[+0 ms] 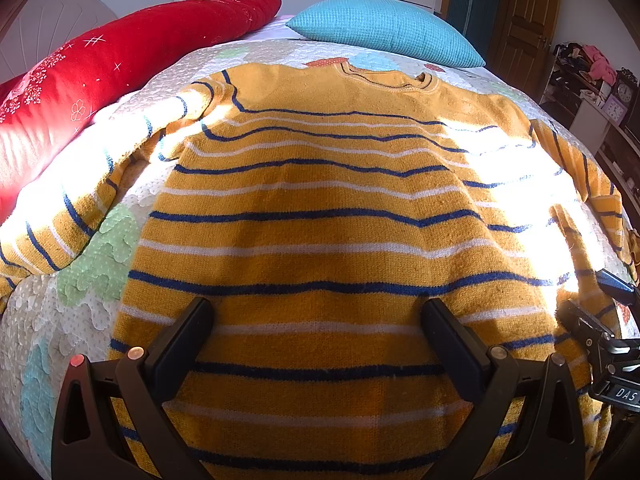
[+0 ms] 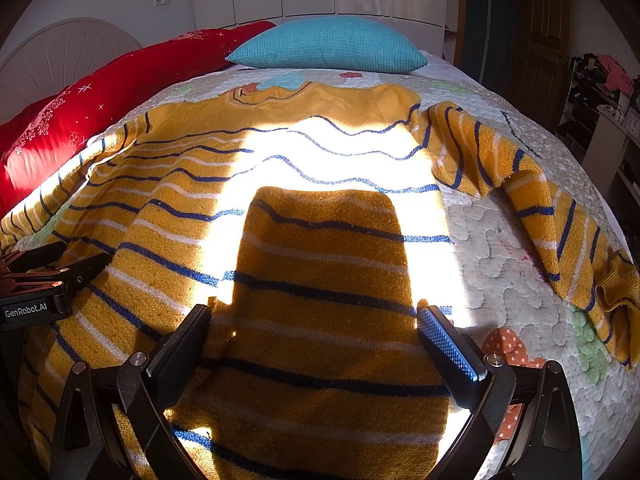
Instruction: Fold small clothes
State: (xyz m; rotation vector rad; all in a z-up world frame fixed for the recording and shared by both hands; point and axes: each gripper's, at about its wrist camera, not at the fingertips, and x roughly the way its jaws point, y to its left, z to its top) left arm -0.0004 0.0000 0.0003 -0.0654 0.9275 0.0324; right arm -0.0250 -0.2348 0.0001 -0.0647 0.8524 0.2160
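Observation:
A yellow sweater (image 1: pixel 320 200) with blue and white stripes lies flat on the quilted bedspread (image 1: pixel 72 304), collar away from me, both sleeves spread out. My left gripper (image 1: pixel 318 312) is open and empty, hovering over the sweater's lower middle. My right gripper (image 2: pixel 314 318) is open and empty over the sweater's (image 2: pixel 320 248) lower right part, near its right side edge. The right sleeve (image 2: pixel 532 200) lies out to the right on the bedspread (image 2: pixel 500 264). Each gripper shows at the edge of the other's view: the right one (image 1: pixel 608 336) and the left one (image 2: pixel 36 284).
A red blanket (image 1: pixel 100 80) lies along the bed's left side. A turquoise pillow (image 1: pixel 384 28) sits beyond the collar. Shelves with clocks and clutter (image 1: pixel 600 92) stand to the right, near a wooden door (image 1: pixel 524 20). Strong sunlight crosses the sweater.

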